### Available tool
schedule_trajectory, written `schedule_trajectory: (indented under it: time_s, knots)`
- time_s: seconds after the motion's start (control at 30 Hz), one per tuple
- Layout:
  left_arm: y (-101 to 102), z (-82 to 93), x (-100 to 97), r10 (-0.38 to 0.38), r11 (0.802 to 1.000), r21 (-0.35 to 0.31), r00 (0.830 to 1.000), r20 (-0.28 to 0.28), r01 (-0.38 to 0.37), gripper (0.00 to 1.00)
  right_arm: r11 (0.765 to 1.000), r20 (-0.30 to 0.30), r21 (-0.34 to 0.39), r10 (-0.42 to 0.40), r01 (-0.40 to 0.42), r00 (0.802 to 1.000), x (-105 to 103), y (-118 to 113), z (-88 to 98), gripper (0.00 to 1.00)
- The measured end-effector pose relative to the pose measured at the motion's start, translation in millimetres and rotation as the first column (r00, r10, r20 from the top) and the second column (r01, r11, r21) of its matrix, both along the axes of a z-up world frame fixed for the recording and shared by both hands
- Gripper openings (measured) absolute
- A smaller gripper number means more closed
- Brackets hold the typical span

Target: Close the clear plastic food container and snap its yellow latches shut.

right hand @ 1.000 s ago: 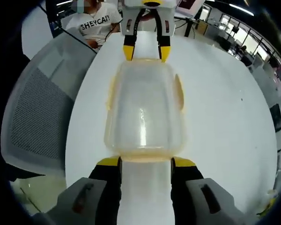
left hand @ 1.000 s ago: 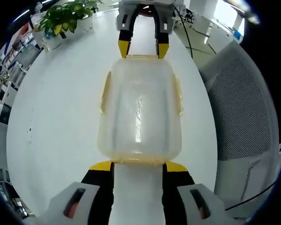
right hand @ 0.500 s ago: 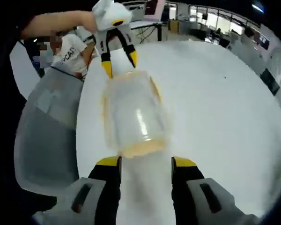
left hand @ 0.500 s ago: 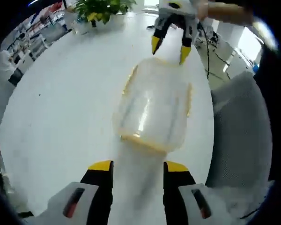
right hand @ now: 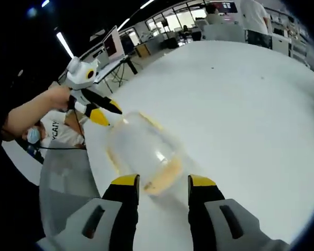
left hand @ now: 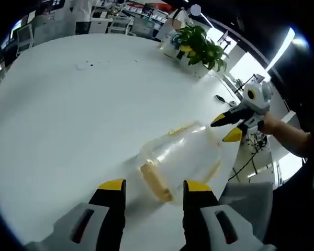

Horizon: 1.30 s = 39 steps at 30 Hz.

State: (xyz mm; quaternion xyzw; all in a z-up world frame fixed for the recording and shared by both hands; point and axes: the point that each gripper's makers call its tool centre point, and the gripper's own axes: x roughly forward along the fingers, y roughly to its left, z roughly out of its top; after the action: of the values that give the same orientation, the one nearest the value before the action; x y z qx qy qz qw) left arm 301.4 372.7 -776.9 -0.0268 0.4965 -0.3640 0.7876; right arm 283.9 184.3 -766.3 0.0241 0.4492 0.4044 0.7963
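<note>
In the lower middle of the left gripper view, the clear plastic food container with yellow latches [left hand: 180,159] sits on the round white table [left hand: 68,104], lid on. The left gripper [left hand: 149,185] and right gripper [right hand: 159,181] both stand wide, holding nothing. The latch step seems to be in hand; next, each claw likely needs to line up with a latch and press.

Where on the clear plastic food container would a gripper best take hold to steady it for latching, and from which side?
Probably across the short end of the clear plastic food container, where its yellow end latch lies nearest the left gripper. That end faces the open jaws head-on in the left gripper view, so a straight approach along the white table suits. The right gripper sits at the far end.
</note>
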Motion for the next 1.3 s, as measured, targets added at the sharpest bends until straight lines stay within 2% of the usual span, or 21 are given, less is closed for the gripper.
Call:
schedule_trajectory:
  time_s: [0.1, 0.23, 0.33, 0.43, 0.5, 0.6, 0.7, 0.77, 0.9, 1.0, 1.23, 1.27, 1.3]
  knots:
    - [-7.5, 0.9, -7.5, 0.002, 1.0, 0.008, 1.0, 0.012, -0.002, 0.38, 1.0, -0.018, 0.015, -0.017, 0.017, 1.0, -2.4, 4.3, -1.1, 0.34]
    - [-5.8, -1.5, -2.8, 0.016, 1.0, 0.011, 1.0, 0.021, -0.016, 0.37, 1.0, -0.039, 0.021, -0.023, 0.023, 0.999, -8.4, 11.5, -6.5, 0.33]
    - [-7.7, -2.7, -2.7, 0.063, 0.998, -0.001, 0.998, 0.005, -0.063, 0.35, 1.0, -0.043, 0.011, -0.024, 0.025, 0.999, -11.8, 14.0, -11.0, 0.33]
    - [-11.5, -3.5, -3.0, 0.066, 0.998, -0.013, 0.998, 0.008, -0.066, 0.3, 1.0, -0.056, 0.0, -0.021, 0.021, 0.998, -14.3, 13.8, -15.9, 0.31]
    - [-13.8, -4.0, -4.3, 0.064, 0.998, -0.017, 0.998, 0.004, -0.063, 0.23, 1.0, -0.06, 0.006, -0.018, 0.018, 0.998, -14.3, 14.5, -16.6, 0.31]
    - [-15.7, -4.0, -4.0, 0.083, 0.996, -0.025, 0.997, -0.004, -0.083, 0.22, 1.0, -0.072, 0.009, -0.019, 0.019, 0.997, -14.2, 14.6, -17.0, 0.31]
    - [-19.4, -3.7, -4.2, 0.089, 0.996, -0.011, 0.996, 0.027, -0.089, 0.22, 0.999, -0.096, 0.022, -0.025, 0.027, 0.995, -15.0, 15.2, -17.6, 0.28]
    - [-18.3, -4.0, -3.5, 0.108, 0.994, -0.016, 0.994, 0.018, -0.107, 0.21, 1.0, -0.073, 0.013, 0.005, -0.004, 0.997, -14.8, 16.1, -16.3, 0.27]
    - [-18.2, -4.0, -4.6, 0.121, 0.993, -0.02, 0.992, 0.03, -0.12, 0.2, 1.0, -0.071, -0.002, 0.021, -0.022, 0.997, -15.3, 17.2, -16.2, 0.25]
    - [-17.8, -4.6, -5.6, 0.16, 0.987, -0.038, 0.987, 0.022, -0.159, 0.19, 1.0, -0.072, -0.006, 0.024, -0.024, 0.997, -15.5, 17.2, -16.5, 0.25]
    - [-17.5, -3.9, -5.7, 0.189, 0.981, -0.05, 0.981, 0.042, -0.187, 0.17, 1.0, -0.079, 0.004, 0.017, -0.017, 0.997, -14.4, 18.6, -17.6, 0.22]
    - [-17.6, -3.9, -5.4, 0.188, 0.981, -0.048, 0.981, 0.04, -0.186, 0.17, 0.99, -0.149, 0.011, 0.14, -0.14, 0.979, -40.8, 19.4, -17.7, 0.22]
    - [-18.2, -4.9, -4.8, 0.192, 0.981, -0.045, 0.981, 0.028, -0.191, 0.17, 0.998, -0.09, -0.013, 0.052, -0.053, 0.995, -23.9, 21.2, -20.5, 0.21]
